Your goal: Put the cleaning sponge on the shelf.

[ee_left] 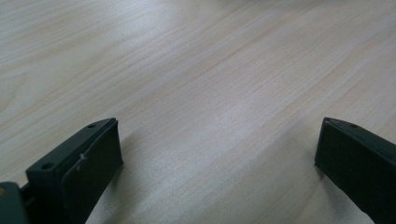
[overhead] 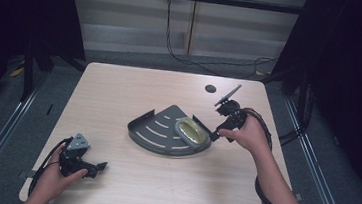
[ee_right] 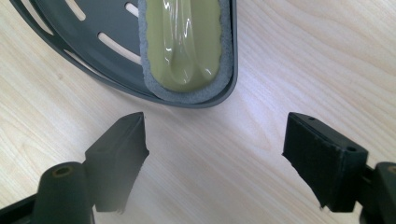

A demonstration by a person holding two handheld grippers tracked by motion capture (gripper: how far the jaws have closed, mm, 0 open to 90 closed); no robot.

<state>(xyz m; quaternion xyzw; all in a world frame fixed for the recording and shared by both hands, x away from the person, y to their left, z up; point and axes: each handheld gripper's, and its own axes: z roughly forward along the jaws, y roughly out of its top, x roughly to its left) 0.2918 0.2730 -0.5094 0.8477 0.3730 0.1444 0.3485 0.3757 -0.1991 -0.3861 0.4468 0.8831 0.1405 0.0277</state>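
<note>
A dark grey fan-shaped tray [overhead: 153, 129] with slots lies in the middle of the wooden table. At its right corner rests an oval olive-green pad with a grey foam rim [overhead: 192, 131]. My right gripper [overhead: 214, 134] is just right of that corner, jaws open and pointing at it. In the right gripper view the pad [ee_right: 187, 42] and the tray rim [ee_right: 84, 28] lie ahead of the right gripper [ee_right: 215, 149], with bare wood between the jaws. My left gripper [overhead: 101, 166] rests at the table's front left. Seen from the left gripper [ee_left: 217, 149], its jaws stand wide apart over bare wood.
A round cable hole [overhead: 211, 89] sits in the table's far right part. Black cables [overhead: 193, 63] run across the floor behind the table. Dark curtains and metal posts flank both sides.
</note>
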